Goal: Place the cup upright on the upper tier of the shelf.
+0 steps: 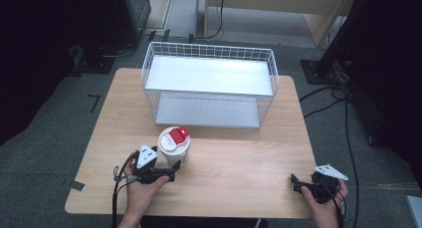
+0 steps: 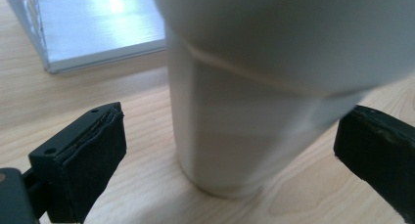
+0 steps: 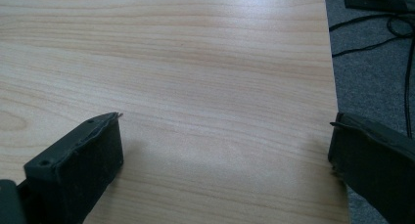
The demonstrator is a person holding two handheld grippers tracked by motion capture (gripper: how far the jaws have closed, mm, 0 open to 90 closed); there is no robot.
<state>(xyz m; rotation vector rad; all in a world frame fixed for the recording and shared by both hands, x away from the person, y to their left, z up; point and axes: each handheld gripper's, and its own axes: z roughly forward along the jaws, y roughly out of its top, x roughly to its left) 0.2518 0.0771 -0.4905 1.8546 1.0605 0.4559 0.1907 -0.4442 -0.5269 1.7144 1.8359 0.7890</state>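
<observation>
Can't read any writing from here: the white cup (image 1: 174, 147) has a red patch on its lid, but it's too small to make out a label. The cup stands upright on the bench (image 1: 234, 163), just in front of the wire shelf rack (image 1: 209, 83). My left tool (image 1: 170, 176) sits right at the cup's near side. In the left gripper view the cup (image 2: 235, 131) stands between the jaws, which are spread wide and aren't touching it, so it's released. My right tool (image 1: 294, 183) is well off to the cup's right, near the bench edge, jaws wide apart over bare wood, gripping nothing.
</observation>
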